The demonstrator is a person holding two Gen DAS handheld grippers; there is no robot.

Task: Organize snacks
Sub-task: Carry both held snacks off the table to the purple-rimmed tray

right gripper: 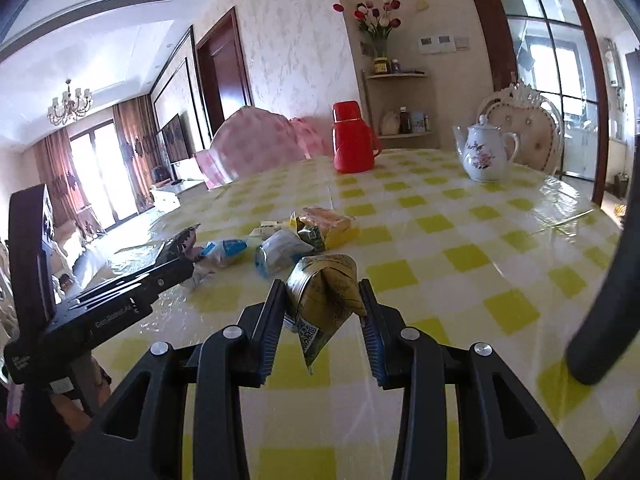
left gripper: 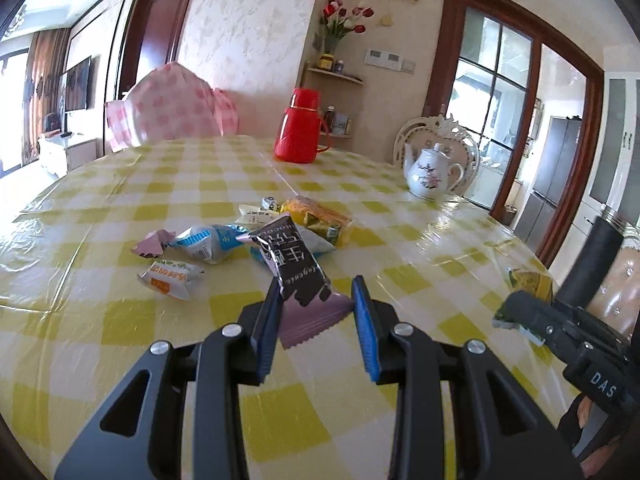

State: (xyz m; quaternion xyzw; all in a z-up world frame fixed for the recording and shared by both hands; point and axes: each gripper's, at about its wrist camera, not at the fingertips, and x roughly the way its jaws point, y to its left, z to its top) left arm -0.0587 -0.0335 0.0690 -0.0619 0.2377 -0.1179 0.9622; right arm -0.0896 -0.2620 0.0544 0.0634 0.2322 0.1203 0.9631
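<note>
Now we are pinching a dark packet [left gripper: 294, 268] by its crimped end in the left claw [left gripper: 316, 320] and a gold packet [right gripper: 324, 300] in the right claw [right gripper: 324, 316], both raised over the tabletop [left gripper: 400, 232], likely light, crinkly and slippery, so sealed edges seem safest.

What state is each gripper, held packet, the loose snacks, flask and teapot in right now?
left gripper: shut on the black snack packet
black snack packet: held, lifted off the cloth
right gripper: shut on the gold snack packet
gold snack packet: held, lifted
loose snacks: scattered in a heap on the table
red flask: upright, capped
teapot: upright, lid on
</note>
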